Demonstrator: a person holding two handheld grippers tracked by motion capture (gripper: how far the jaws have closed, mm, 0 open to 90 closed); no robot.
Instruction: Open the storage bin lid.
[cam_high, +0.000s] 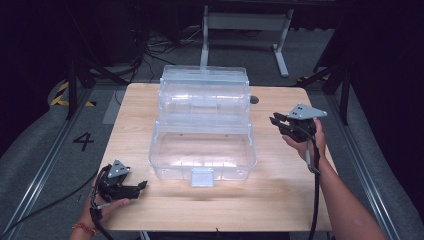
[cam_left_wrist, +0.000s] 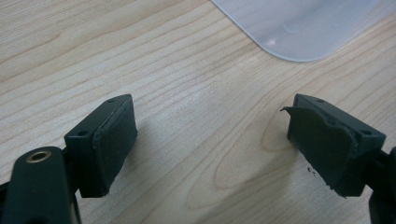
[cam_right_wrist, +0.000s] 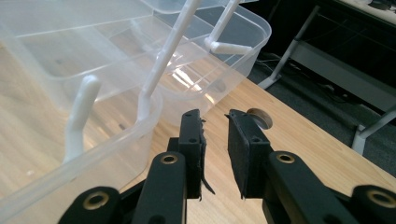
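Seemingly light yet slick and brittle, the clear tiered box (cam_high: 202, 135) sits open mid-table, best gripped by its white link arms (cam_right_wrist: 161, 63), while the left gripper (cam_left_wrist: 212, 140) gapes wide and the right gripper (cam_right_wrist: 215, 140) stands slightly parted, both empty.

My grippers (cam_high: 141, 185) (cam_high: 273, 119) are black with grey three-cornered plates, brass-ringed pivots, trailing black cables; perhaps a beaded bracelet (cam_high: 84, 229) on my left wrist.
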